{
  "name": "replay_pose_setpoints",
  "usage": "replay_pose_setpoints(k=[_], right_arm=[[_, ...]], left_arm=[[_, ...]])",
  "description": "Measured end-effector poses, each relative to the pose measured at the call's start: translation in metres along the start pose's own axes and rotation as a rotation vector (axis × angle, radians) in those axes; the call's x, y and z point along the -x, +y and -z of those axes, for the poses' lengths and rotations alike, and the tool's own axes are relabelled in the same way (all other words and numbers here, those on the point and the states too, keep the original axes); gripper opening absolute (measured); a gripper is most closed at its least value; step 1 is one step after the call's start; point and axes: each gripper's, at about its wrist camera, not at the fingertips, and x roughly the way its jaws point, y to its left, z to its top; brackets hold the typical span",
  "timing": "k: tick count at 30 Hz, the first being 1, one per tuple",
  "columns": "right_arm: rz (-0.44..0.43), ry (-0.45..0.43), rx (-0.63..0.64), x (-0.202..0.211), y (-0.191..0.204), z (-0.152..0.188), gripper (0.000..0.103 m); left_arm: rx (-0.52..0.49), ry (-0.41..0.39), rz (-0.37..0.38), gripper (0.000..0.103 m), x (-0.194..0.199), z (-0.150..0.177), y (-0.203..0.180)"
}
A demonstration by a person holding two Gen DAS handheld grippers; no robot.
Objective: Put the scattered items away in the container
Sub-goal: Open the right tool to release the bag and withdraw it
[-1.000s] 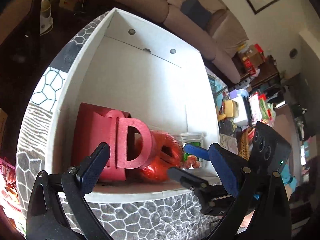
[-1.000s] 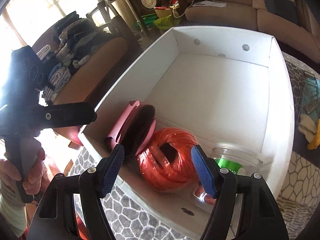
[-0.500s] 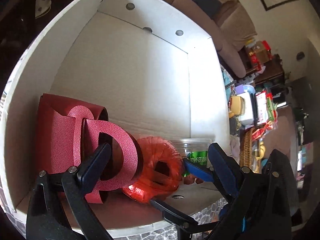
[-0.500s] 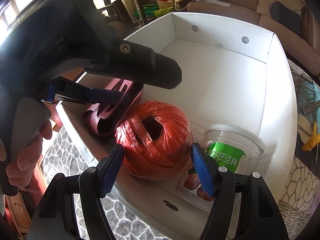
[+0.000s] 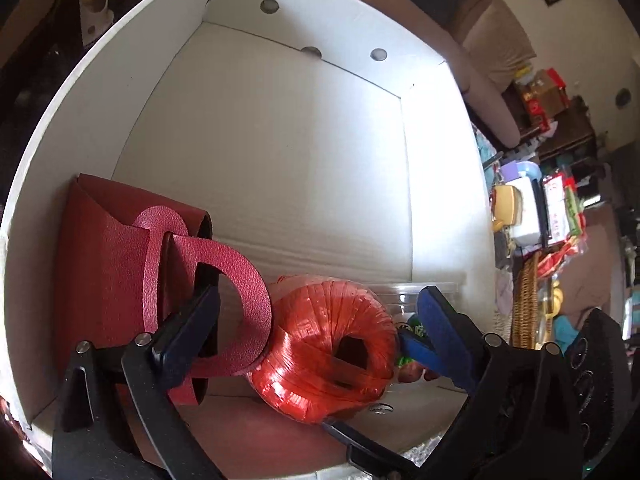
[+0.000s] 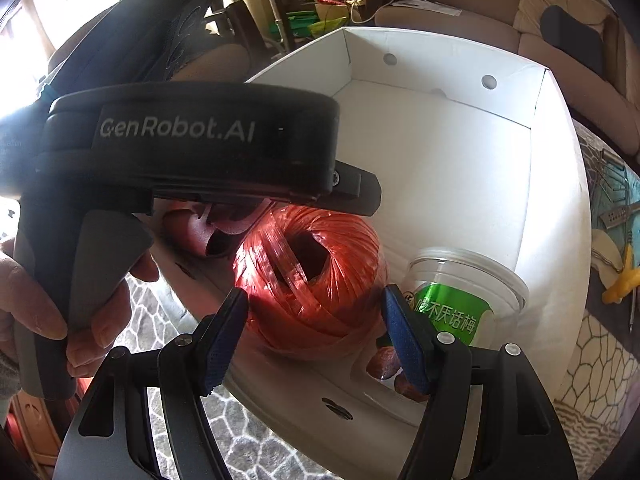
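The right gripper (image 6: 314, 336) holds its fingers spread and empty, straddling the orange twine ball (image 6: 308, 280) without touching it. The left gripper (image 5: 316, 324) is likewise open over the red leather pouch (image 5: 120, 264). All lie at the near end of the white box (image 5: 280, 140), beside a clear plastic jar (image 6: 460, 300). The twine looks light, springy and slick: grip across its middle. Since a second ago the left gripper has dipped into the box.
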Motion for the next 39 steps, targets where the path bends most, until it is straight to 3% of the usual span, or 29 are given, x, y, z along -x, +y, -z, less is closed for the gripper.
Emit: replay_pose_setpoints(k=[3, 6, 10, 14, 17, 22, 25, 29, 35, 39], right_arm=[[-0.013, -0.002, -0.008, 0.001, 0.000, 0.000, 0.072], [-0.012, -0.002, -0.011, 0.002, 0.002, 0.001, 0.072], [-0.029, -0.025, -0.045, 0.008, 0.000, 0.003, 0.072], [-0.064, -0.078, -0.094, 0.021, -0.005, 0.003, 0.072], [-0.097, -0.099, -0.112, 0.027, -0.005, -0.005, 0.076], [-0.129, -0.119, -0.118, 0.028, 0.004, -0.023, 0.078], [-0.089, -0.120, -0.140, 0.021, 0.000, -0.035, 0.079], [-0.064, -0.157, -0.192, 0.029, -0.012, -0.038, 0.079], [0.031, -0.104, -0.108, 0.033, 0.001, -0.025, 0.083], [0.045, -0.087, -0.121, 0.032, 0.004, -0.012, 0.085]], left_arm=[[0.051, -0.017, 0.058, 0.099, 0.029, 0.001, 0.008], [0.073, -0.093, 0.118, 0.100, 0.073, 0.001, 0.018], [0.046, -0.176, 0.056, 0.103, 0.113, 0.008, 0.030], [-0.005, -0.190, -0.027, 0.103, 0.116, 0.021, 0.036], [0.004, -0.173, -0.026, 0.103, 0.107, 0.028, 0.044], [0.063, -0.189, 0.043, 0.103, 0.111, 0.040, 0.060], [0.013, -0.208, -0.021, 0.103, 0.111, 0.047, 0.053], [-0.083, -0.214, -0.172, 0.103, 0.100, 0.060, 0.042], [-0.231, -0.214, -0.374, 0.103, 0.079, 0.085, 0.027], [-0.266, -0.216, -0.421, 0.103, 0.075, 0.094, 0.021]])
